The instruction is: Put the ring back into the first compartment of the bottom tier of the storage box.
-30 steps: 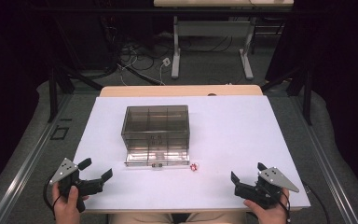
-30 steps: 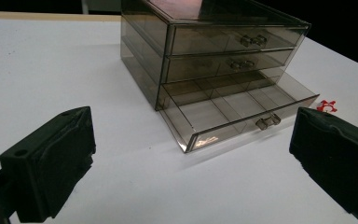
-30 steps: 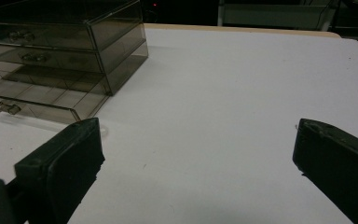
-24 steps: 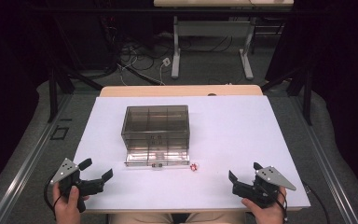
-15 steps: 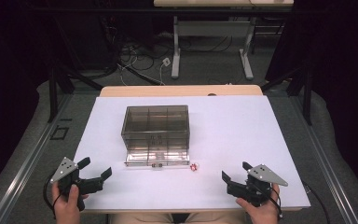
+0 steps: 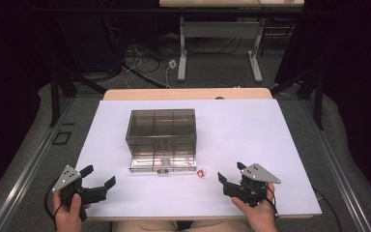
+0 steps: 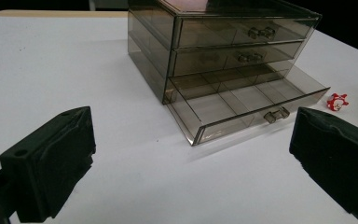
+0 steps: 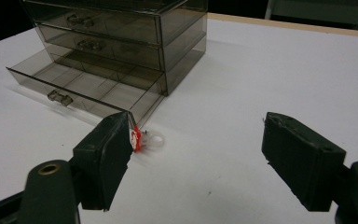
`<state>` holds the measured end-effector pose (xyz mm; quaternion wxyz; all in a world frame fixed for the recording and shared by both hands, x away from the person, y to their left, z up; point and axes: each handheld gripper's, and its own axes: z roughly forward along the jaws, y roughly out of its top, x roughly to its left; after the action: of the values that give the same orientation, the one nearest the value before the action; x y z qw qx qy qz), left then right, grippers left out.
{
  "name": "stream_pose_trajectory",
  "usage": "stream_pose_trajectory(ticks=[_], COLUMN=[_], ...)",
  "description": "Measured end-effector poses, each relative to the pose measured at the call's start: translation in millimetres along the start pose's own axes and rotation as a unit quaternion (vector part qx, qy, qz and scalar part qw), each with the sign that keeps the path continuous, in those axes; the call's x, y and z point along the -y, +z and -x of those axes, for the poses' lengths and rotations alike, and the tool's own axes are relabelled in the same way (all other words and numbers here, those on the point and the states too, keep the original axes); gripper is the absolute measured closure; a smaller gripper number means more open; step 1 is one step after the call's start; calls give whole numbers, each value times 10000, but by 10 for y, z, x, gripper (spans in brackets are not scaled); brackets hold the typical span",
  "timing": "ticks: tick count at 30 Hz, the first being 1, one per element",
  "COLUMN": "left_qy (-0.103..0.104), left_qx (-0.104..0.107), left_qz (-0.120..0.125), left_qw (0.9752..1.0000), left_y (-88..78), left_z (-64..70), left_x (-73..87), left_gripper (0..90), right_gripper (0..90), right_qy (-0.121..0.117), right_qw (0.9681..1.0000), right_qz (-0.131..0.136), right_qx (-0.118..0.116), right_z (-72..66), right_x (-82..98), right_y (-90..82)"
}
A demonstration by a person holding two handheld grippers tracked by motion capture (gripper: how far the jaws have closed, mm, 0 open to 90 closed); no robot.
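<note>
The right claw [image 6: 230, 180], jaws apart, is aiming at the small red toy [image 6: 201, 172] lower center; it should straddle it squarely. The left claw [image 6: 98, 180] is waiting with jaws apart.

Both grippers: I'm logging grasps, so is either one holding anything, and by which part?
Nothing is held. The left gripper and right gripper are open above the table, apart from the small red-and-white item.

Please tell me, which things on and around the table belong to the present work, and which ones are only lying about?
Belong to the work:
- small red and white toy, near the right claw
- smoky drawer box with its bottom drawer pulled open
- left claw, open, waiting

Only lying about:
- cables on the floor behind the table
- white desk legs farther back
</note>
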<state>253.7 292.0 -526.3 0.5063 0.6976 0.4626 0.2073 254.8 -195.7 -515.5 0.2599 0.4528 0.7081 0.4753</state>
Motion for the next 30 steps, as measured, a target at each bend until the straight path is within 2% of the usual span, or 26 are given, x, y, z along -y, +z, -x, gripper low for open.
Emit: stream_pose_trajectory(ticks=[3,6,10,14,16,22,30], left_qy=[-30,-55,-87,-114,-106,-105,-99], left_qx=[-24,-38,-69,-89,-96,-105,-98], left_qz=[1,2,-27,-29,-41,-32,-36], left_qw=[10000,10000,9999,9999,9999,9999,9999], left_y=[-11,-25,-41,-48,-49,-56,-54], left_z=[-7,-17,-42,-45,-43,-39,-40], left_x=[11,19,34,41,46,47,47], left_gripper=[5,5,4,5,5,5,4], right_gripper=[243,248,249,252,252,259,274], right_qy=[-13,-157,-225,-168,-164,-200,-238], right_qw=[10000,9998,9996,9996,9996,9993,9987], right_qz=[-36,-91,-101,-70,-183,-304,-434], right_qx=[-12,-77,-167,-213,-135,-81,-154], right_z=[-25,-85,-125,-137,-152,-184,-236], right_x=[-20,-56,-86,-111,-125,-127,-112], right_y=[40,132,213,278,335,454,550])
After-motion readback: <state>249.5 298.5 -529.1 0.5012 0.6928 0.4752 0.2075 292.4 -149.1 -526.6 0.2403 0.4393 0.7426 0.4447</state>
